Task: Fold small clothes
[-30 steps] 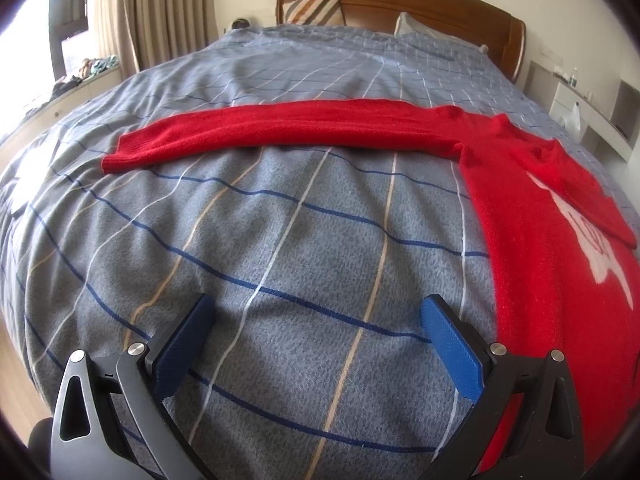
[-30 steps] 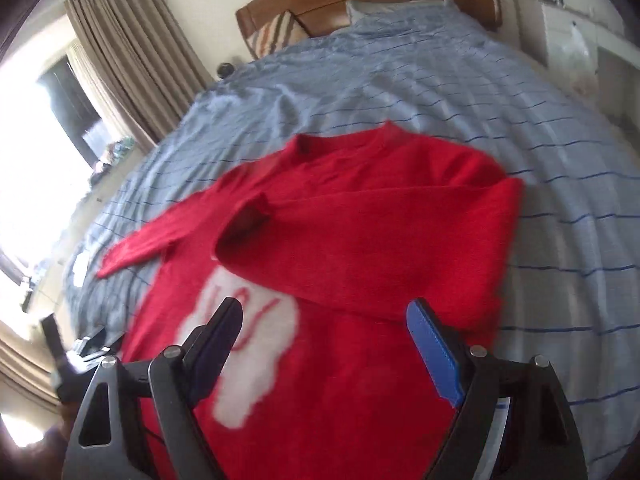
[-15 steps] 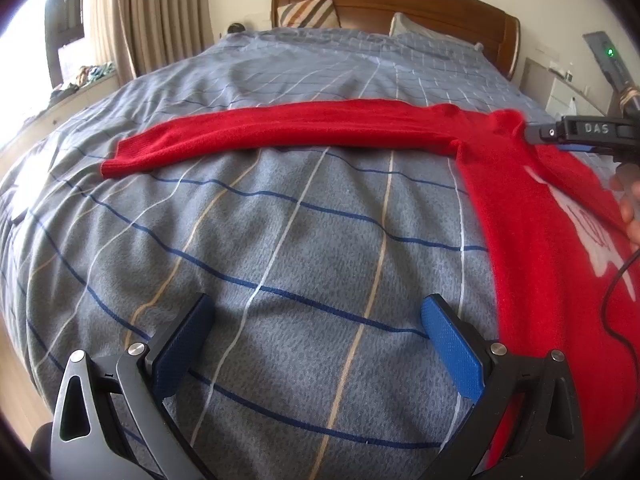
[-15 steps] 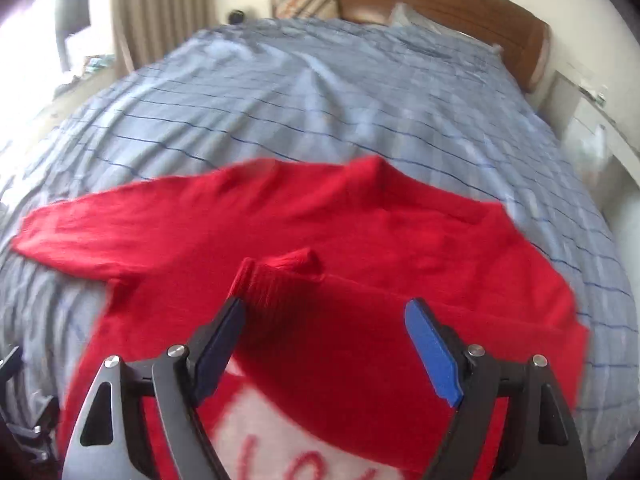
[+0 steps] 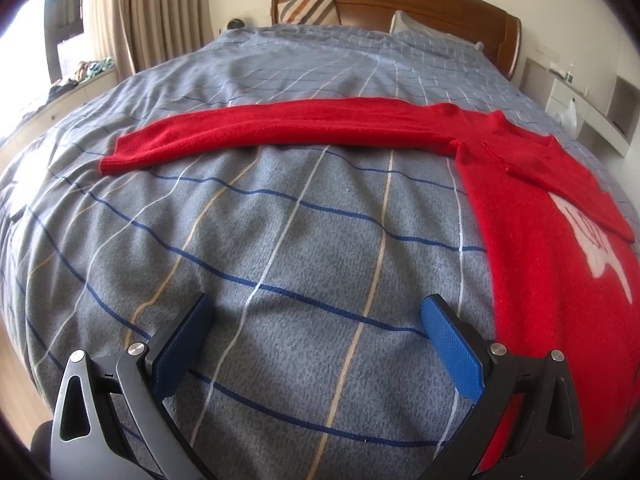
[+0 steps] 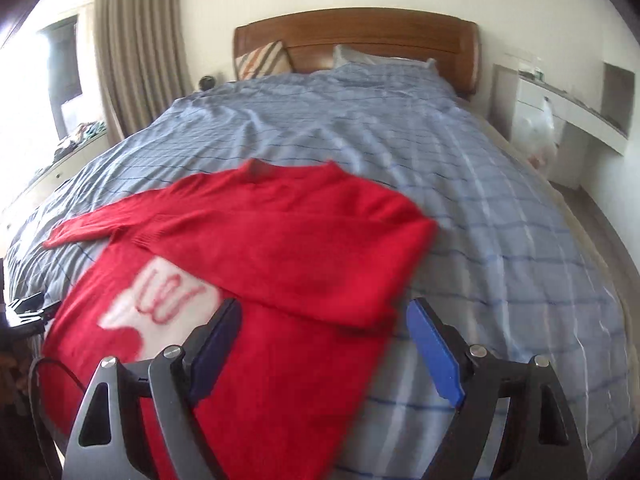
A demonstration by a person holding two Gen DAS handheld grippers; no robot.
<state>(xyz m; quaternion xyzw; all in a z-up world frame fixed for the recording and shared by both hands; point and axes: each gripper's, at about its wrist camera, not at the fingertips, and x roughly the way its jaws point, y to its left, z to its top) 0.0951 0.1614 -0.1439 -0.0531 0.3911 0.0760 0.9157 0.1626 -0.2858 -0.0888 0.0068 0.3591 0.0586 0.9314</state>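
Observation:
A red sweater [image 6: 256,280] with a white print [image 6: 160,300] lies flat on the bed. Its right sleeve is folded across the chest. Its left sleeve [image 5: 280,128] stretches out straight to the left over the bedspread. My left gripper [image 5: 316,336] is open and empty, over bare bedspread to the left of the sweater's body [image 5: 560,280]. My right gripper [image 6: 324,340] is open and empty, just above the sweater's lower right part, near the folded sleeve's edge.
The grey-blue checked bedspread [image 5: 280,240] covers a wide bed with a wooden headboard [image 6: 360,40] and pillows [image 6: 264,60]. Curtains [image 6: 136,48] and a window sill stand at the left. A white shelf [image 6: 580,108] with a plastic bag is at the right.
My right gripper has pulled back from the sweater's collar area toward its lower right part and turned. My left gripper has barely moved. The sweater lies unchanged.

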